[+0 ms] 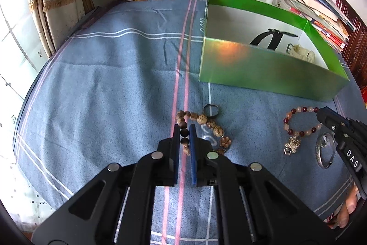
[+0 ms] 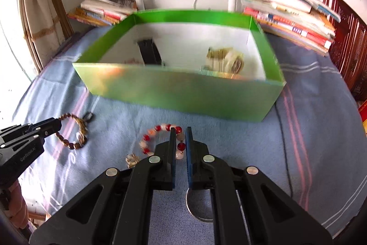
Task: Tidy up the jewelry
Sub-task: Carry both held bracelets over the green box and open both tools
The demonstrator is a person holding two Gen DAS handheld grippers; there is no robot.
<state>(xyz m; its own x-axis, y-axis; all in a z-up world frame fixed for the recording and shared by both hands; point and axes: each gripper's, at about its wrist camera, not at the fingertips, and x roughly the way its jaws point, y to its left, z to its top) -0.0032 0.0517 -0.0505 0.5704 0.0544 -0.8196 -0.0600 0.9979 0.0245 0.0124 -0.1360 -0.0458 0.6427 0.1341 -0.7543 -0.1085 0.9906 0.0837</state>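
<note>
Jewelry lay near the green box (image 1: 263, 70) on blue cloth (image 1: 103, 88): left gripper (image 1: 184, 130) clamped the brown bead bracelet (image 1: 201, 121), right gripper (image 2: 180, 133) clamped the red-and-pink bracelet (image 2: 158, 130); open cloth lay around both.

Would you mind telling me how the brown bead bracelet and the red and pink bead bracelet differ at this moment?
1. The brown bead bracelet has mottled tan and dark wooden-looking beads; the red and pink bead bracelet has glossy red and pale pink beads.
2. The brown one sits in the left gripper; the red and pink one in the right gripper.
3. The red and pink one carries a sparkly charm.

Both lie on the blue cloth before the green box, each clamped in shut jaws.
</note>
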